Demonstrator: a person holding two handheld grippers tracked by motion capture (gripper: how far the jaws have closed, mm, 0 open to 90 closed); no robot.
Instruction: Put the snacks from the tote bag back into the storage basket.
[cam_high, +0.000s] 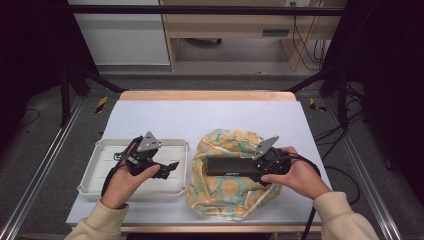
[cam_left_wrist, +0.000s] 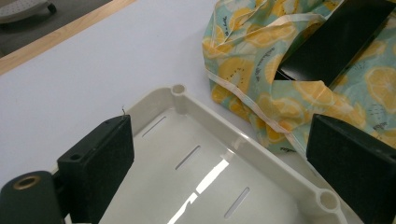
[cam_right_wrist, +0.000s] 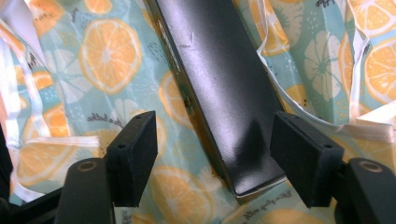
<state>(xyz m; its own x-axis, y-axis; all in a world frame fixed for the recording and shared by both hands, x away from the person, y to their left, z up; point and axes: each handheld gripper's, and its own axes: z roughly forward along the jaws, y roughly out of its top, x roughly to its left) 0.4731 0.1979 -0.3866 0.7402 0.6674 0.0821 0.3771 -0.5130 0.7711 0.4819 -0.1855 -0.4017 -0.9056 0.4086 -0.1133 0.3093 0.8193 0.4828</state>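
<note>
High view: long black box (cam_high: 231, 166) lies on the lemon-print cloth bag (cam_high: 225, 192), right of the white tray (cam_high: 100, 176), long axis running left-right across the table. Right gripper (cam_high: 262, 170) sits at the box's right end; left gripper (cam_high: 169, 169) hangs over the tray's right part, well clear of the box.

Right gripper view: box (cam_right_wrist: 224, 93) runs straight away from the jaws, near end lying between the pads (cam_right_wrist: 135, 154). Jaws spread, one each side of that end. Right pad looks at or just off the box edge; left pad apart, cloth showing in the gap. Not pinched yet, I'd say.

Left gripper view: jaws spread, nothing between them, tray (cam_left_wrist: 252, 151) below, bag (cam_left_wrist: 243, 70) and box (cam_left_wrist: 334, 44) ahead and to one side.

Key relation: box axis lines up with the right gripper's approach, so closing squeezes across the short width. Right hand is nearer; likely the grab is its job.
</note>
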